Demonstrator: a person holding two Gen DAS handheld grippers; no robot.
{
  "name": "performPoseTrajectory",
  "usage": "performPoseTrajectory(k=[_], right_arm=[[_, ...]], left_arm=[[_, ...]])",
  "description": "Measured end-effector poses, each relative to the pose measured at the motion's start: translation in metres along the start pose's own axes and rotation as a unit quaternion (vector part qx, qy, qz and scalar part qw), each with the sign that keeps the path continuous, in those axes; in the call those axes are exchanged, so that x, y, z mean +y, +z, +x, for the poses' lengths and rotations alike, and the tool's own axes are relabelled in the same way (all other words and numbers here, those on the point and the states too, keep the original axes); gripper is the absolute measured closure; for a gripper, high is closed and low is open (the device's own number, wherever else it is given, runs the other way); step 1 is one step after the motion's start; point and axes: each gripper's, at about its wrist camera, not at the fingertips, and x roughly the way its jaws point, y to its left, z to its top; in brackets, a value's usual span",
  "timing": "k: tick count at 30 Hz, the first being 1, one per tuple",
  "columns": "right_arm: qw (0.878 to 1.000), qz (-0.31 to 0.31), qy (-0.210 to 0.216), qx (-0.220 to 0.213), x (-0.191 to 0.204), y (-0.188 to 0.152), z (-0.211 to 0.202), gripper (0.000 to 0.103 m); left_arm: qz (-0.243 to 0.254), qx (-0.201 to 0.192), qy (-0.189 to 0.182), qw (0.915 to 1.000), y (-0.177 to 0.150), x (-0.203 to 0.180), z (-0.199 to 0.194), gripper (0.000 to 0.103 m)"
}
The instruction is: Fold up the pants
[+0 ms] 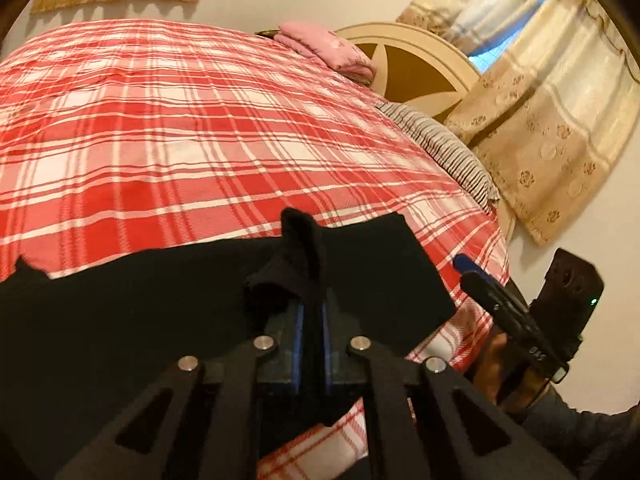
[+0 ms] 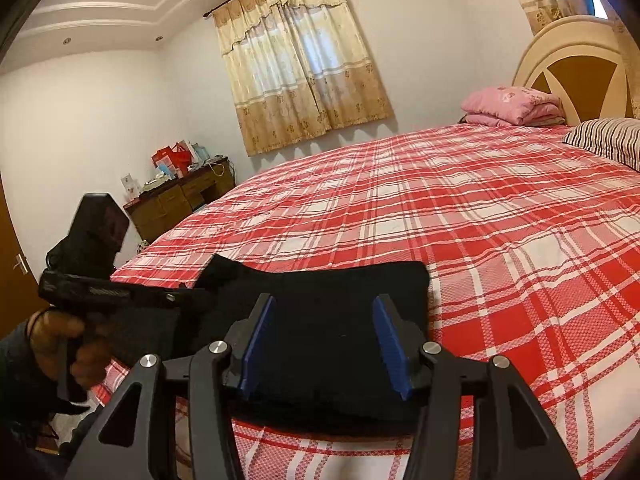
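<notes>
- Left wrist view: the left gripper [image 1: 311,312] is pressed together on a bunched ridge of the black pants [image 1: 120,320], the cloth standing up in a peak between the blue pads.
- The pants lie on the red plaid bed [image 1: 200,120], at its near edge toward the corner where the person stands; part of the cloth seems to reach that edge, though how much hangs over I cannot tell.
- Right wrist view: the right gripper [image 2: 324,340] is spread, its blue pads [image 2: 258,344] apart over the flat black cloth and pinching nothing; whether they touch the cloth I cannot tell.
- The same view shows the left gripper at the pants' left side, in a person's hand [image 2: 60,340].
- Handling, as a judgement: the pants look soft, limp and light. They will sag and drape wherever they are not held, and a single pinch gathers the fabric into a bunch instead of lifting a straight edge.
- The knit looks thick and matte, so the pads should grip it without slipping, and nothing about it is fragile.
- Best hold, I judge: the two ends of one edge, one gripper on each, taking all layers so the fold carries over evenly.
- A striped pillow [image 2: 608,136] and a folded pink blanket [image 2: 516,106] sit well apart at the head of the bed.
</notes>
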Motion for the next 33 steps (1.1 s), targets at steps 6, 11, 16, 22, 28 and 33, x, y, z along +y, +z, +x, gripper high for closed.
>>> performPoseTrajectory(k=[6, 11, 16, 22, 28, 33], right_arm=[[0.999, -0.028, 0.009, 0.013, 0.012, -0.003, 0.004, 0.049], [0.996, -0.050, -0.012, 0.078, 0.017, -0.014, 0.027, 0.049], [0.988, -0.043, -0.037, 0.141, 0.011, -0.022, 0.048, 0.049], [0.992, -0.039, -0.032, 0.116, 0.016, -0.010, 0.038, 0.049], [0.983, -0.105, 0.026, 0.151, 0.065, -0.019, 0.052, 0.048], [0.956, -0.236, 0.044, 0.167, 0.123, -0.042, 0.061, 0.049]], left_arm=[[-0.006, 0.008, 0.017, 0.9998, -0.007, 0.009, 0.004, 0.095], [0.008, 0.034, 0.059, 0.9977, -0.016, 0.017, 0.031, 0.094], [-0.001, 0.041, 0.056, 0.9975, -0.024, 0.026, 0.036, 0.088], [0.014, 0.029, 0.072, 0.9969, -0.025, 0.025, 0.022, 0.058], [0.010, 0.010, 0.078, 0.9968, -0.023, 0.032, 0.001, 0.047], [-0.004, -0.006, 0.090, 0.9959, -0.025, 0.048, -0.022, 0.041]])
